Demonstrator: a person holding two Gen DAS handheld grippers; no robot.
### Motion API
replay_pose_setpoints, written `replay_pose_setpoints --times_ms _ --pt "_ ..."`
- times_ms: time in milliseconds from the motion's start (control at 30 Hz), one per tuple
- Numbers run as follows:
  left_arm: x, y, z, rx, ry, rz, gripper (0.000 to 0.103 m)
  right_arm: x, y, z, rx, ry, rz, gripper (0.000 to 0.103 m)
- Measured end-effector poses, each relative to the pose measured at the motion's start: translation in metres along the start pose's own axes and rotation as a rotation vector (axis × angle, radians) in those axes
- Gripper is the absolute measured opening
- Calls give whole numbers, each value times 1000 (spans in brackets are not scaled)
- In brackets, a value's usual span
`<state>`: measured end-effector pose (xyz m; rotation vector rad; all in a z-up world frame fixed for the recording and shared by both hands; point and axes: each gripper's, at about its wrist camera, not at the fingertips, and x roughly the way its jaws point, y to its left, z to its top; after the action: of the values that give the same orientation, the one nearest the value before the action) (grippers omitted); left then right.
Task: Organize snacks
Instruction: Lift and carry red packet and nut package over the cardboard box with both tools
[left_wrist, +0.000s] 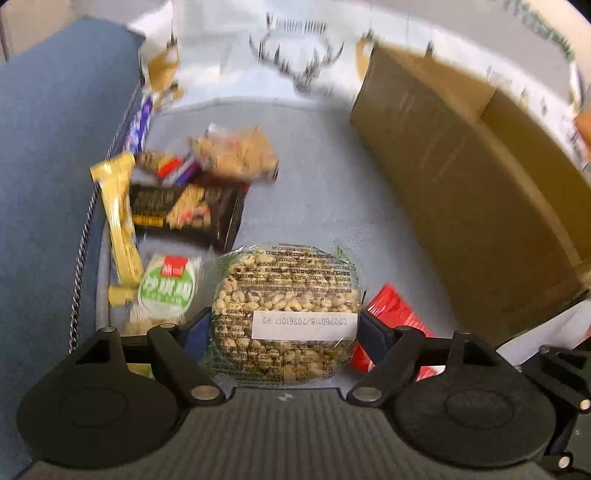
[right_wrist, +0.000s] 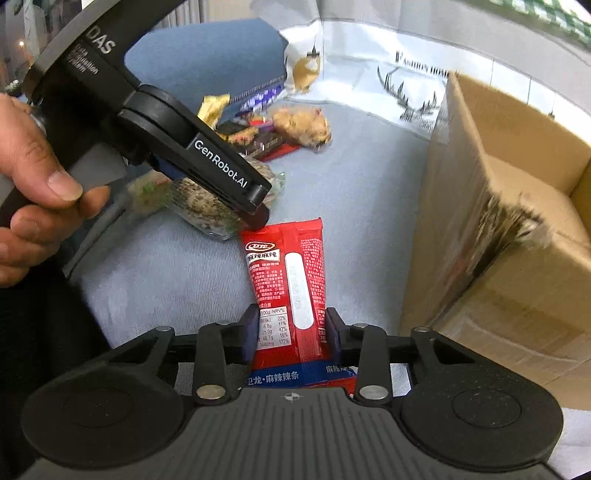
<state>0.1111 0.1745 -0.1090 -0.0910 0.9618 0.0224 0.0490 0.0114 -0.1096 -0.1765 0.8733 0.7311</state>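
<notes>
A pale blue cloth (right_wrist: 177, 280) printed with antlers covers the surface; whether a counter lies beneath cannot be told. Largest, an open cardboard box (right_wrist: 517, 229) stands at the right edge, apparently the place for sorted snacks. A loose heap of snack packets (left_wrist: 184, 195) lies at the far left, well apart from the box. The round puffed-grain cake (left_wrist: 284, 314), in clear wrap, sits between the wide-set fingers of the left gripper (left_wrist: 284, 328), both pads against its sides. Just beside it, the red spicy-strip packet (right_wrist: 291, 288) lies lengthwise between the narrow-set fingers of the right gripper (right_wrist: 291, 332), pads closed on its near end. To lift cleanly, each grip should stay light on soft wrapping, rise straight, then travel toward the box one hand at a time.
</notes>
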Motion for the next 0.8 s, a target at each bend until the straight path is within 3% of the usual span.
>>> replay_pose_setpoints --times_ms 200,400,567,800 --pt "-42 13 -5 -95 -212 -47 84 -26 7 1 -42 -86 1 37" --pt "-67 15 -9 -167 -351 -95 84 -52 7 3 -75 -178 -11 37" --pt "-76 9 -11 -176 -424 -58 84 -76 -10 10 -10 -244 -15 37" --pt "-89 5 -15 -188 -513 -90 84 -112 -42 28 85 -357 -19 37"
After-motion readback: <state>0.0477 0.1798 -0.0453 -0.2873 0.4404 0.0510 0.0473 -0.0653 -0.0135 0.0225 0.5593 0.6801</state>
